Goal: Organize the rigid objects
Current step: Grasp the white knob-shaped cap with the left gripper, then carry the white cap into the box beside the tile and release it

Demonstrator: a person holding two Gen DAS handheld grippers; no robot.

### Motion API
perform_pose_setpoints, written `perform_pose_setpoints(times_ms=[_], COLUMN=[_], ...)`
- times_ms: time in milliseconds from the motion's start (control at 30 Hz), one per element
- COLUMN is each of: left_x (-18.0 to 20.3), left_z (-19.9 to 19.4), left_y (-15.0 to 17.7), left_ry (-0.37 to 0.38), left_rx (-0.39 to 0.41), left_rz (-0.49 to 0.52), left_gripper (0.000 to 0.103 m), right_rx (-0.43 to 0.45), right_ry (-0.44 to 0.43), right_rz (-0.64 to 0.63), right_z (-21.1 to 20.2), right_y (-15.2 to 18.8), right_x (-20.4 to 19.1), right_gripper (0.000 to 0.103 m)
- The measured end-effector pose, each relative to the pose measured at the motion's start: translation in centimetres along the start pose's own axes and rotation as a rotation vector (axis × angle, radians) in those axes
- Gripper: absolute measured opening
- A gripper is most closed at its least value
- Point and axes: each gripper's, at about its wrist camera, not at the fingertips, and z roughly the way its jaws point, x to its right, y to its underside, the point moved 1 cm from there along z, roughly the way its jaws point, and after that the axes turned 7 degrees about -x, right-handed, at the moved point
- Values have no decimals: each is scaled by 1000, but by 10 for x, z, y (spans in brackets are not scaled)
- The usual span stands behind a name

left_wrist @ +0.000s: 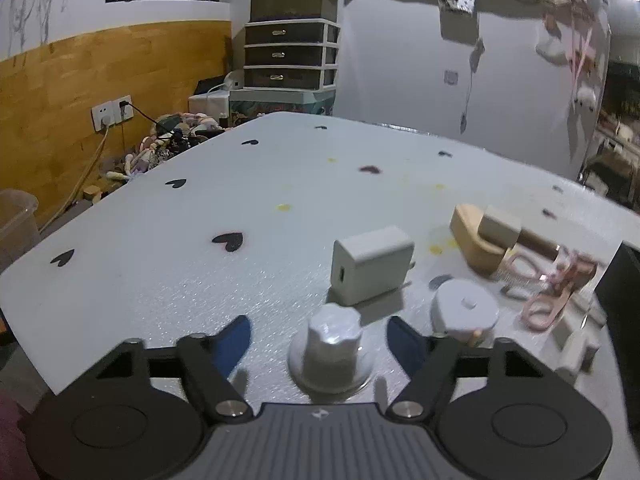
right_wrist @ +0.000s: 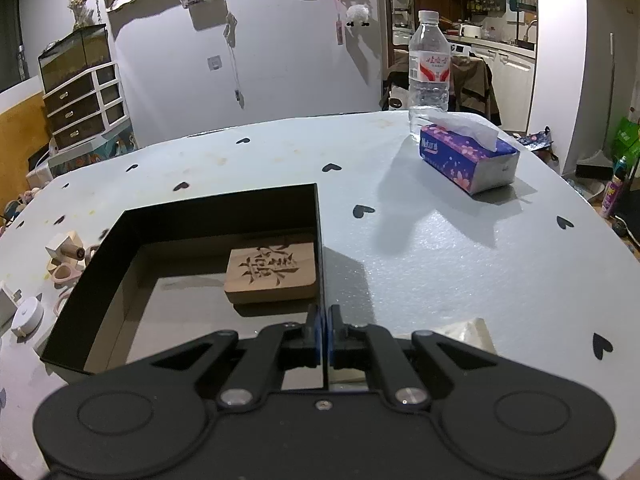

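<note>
Now | left gripper [left_wrist: 319,336] jaws wide, silver knob [left_wrist: 331,354] upright between, untouched | right gripper [right_wrist: 324,334] jaws pinch, seemingly, black box [right_wrist: 320,240] wall.

On the desk [right_wrist: 440,240] an open box [right_wrist: 224,210] sat left of centre, with a carved wooden block [right_wrist: 272,276] lying inside against its right wall. The right gripper [right_wrist: 324,334] was closed on that wall's near end. Right of the box and farther back lay a tissue pack [right_wrist: 468,158], a water bottle [right_wrist: 429,68] standing just behind it. Left of the box, a charger [left_wrist: 372,264] stood behind a knobbed cap [left_wrist: 331,350], which sat between the left gripper's [left_wrist: 318,340] spread fingers.
</note>
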Motion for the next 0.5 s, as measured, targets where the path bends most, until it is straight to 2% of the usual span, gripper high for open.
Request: perform_pose_setpoints(times_ms=[67,200,300,500], left_x=[0,2,1,4], left_z=[3,5,5,0], left_y=[1,2,1,-2], left_ry=[11,16,30,45], left_rx=[-10,-11,-6,2], left_rz=[9,17,12,16], left_gripper=[59,48,32,31], right_rx=[0,1,1,-1], right_ry=[1,1,1,5], right_rz=[1,3,3,-4], right_z=[0,0,-1,-1], right_y=[0,0,0,0], right_x=[0,0,-1,-1], right_gripper=[3,3,3,3])
